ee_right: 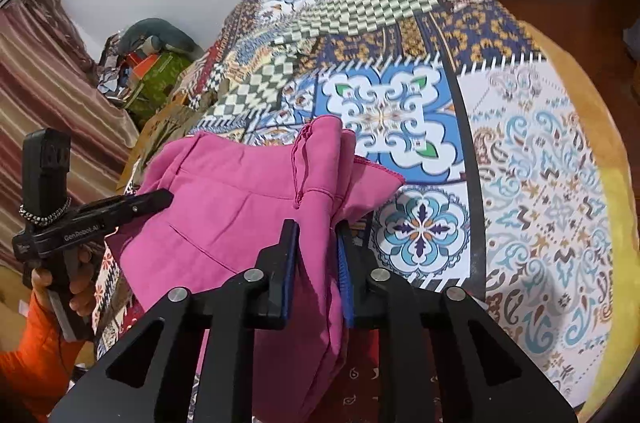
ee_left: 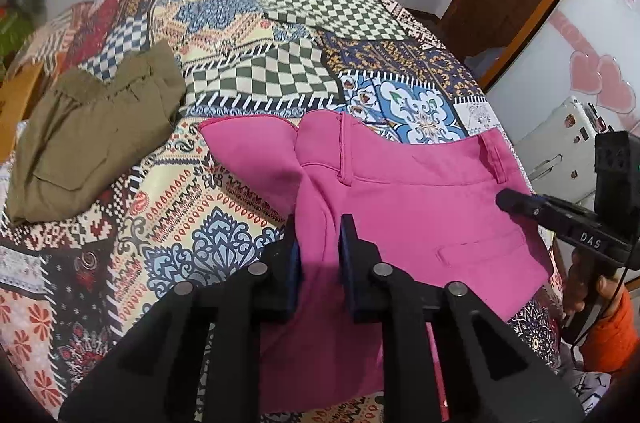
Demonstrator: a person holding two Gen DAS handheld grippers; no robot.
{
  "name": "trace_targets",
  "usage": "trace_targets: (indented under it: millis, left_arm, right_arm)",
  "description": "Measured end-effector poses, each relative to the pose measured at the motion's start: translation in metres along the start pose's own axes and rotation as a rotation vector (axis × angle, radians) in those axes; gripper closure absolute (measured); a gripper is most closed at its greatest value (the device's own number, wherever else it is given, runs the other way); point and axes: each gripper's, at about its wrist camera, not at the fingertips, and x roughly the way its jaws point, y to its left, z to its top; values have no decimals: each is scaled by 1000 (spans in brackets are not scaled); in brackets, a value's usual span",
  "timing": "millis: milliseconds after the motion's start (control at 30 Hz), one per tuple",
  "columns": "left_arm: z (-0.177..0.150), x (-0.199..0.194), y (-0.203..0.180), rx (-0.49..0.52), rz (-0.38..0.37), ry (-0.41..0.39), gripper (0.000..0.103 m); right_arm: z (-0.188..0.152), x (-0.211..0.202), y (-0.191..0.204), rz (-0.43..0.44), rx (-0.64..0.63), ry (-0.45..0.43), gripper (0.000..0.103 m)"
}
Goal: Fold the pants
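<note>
The black left gripper (ee_left: 318, 223) pinches bright pink fabric pants (ee_left: 420, 191) lying on the patterned patchwork bedspread (ee_left: 248, 23); the right gripper (ee_right: 316, 227) pinches another fold of them.

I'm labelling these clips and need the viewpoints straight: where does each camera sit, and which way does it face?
Left wrist: sits on the left tool, looking down and forward over the patchwork-patterned bedspread at the bright pink fabric pants; its own pads pinch pink cloth, and the right tool and an orange sleeve show at right.
Right wrist: sits on the right tool, facing the same way, pads clamped on bunched pink cloth; the left tool shows at left.
Shared: pants, bedspread, olive folded garment.
</note>
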Motion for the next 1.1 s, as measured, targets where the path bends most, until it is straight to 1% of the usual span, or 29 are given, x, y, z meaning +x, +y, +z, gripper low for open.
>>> trace_targets:
  millis: [167, 433, 600, 833, 1100]
  left_arm:
    - [-1, -15, -4, 16, 0, -23, 89]
    - [-6, -41, -3, 6, -5, -69, 90]
    - [-8, -61, -1, 7, 12, -111, 90]
    - [-9, -92, 12, -11, 30, -181, 90]
    - [-6, -127, 39, -44, 67, -254, 90]
  right_arm:
    - [5, -12, 13, -2, -39, -37, 90]
    - [10, -28, 36, 2, -91, -82, 90]
    - [15, -34, 52, 6, -131, -104, 91]
    - [28, -37, 82, 11, -207, -136, 91]
    - [47, -32, 118, 33, -295, -172, 91]
